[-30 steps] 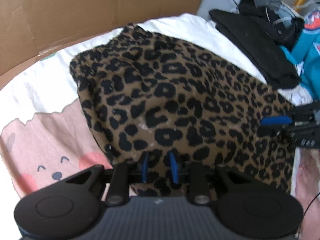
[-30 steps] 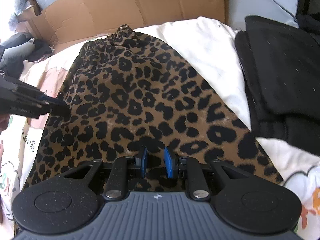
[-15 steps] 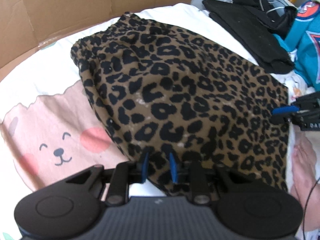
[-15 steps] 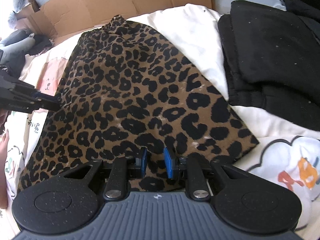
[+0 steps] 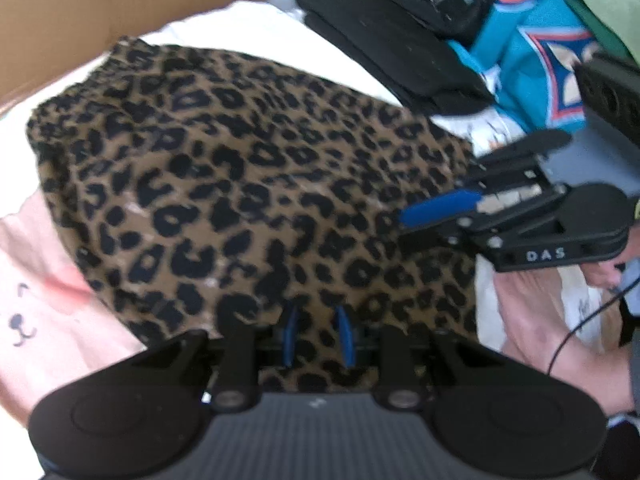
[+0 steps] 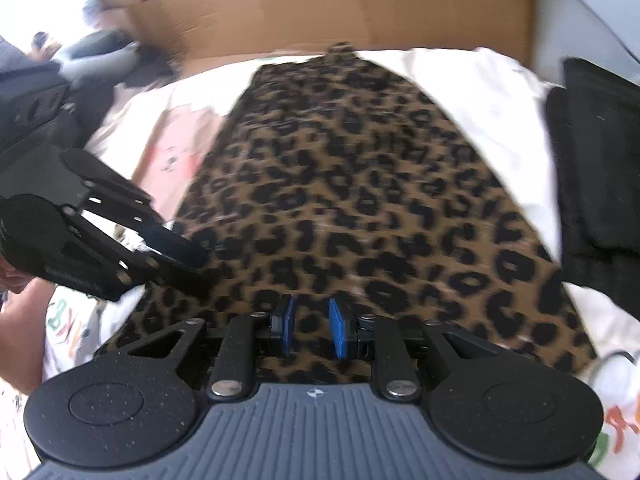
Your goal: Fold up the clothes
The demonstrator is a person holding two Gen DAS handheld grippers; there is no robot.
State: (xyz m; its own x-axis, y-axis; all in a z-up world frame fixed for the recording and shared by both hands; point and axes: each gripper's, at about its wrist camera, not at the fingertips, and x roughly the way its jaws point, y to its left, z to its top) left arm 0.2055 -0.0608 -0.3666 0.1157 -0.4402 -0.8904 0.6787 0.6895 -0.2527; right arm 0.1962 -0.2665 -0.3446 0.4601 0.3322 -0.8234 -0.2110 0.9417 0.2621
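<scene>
I am pinching the leopard skirt's [image 5: 248,184] near hem with both the left gripper [image 5: 318,336] and right gripper [image 6: 310,330]. Black clothes [image 6: 600,168] are crowding its right edge; motion blur is smearing everything.

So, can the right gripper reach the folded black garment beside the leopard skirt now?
Probably not yet. The right gripper looks shut on the leopard skirt hem. The black garment lies uncovered to its right, so the way looks free once it lets go.

Motion blur smeared the leopard-print garment [image 6: 360,208]; its near hem hid under my right tongs [image 6: 310,330]. The teal jersey [image 5: 532,60] was cut off by black clothes [image 5: 400,52].
</scene>
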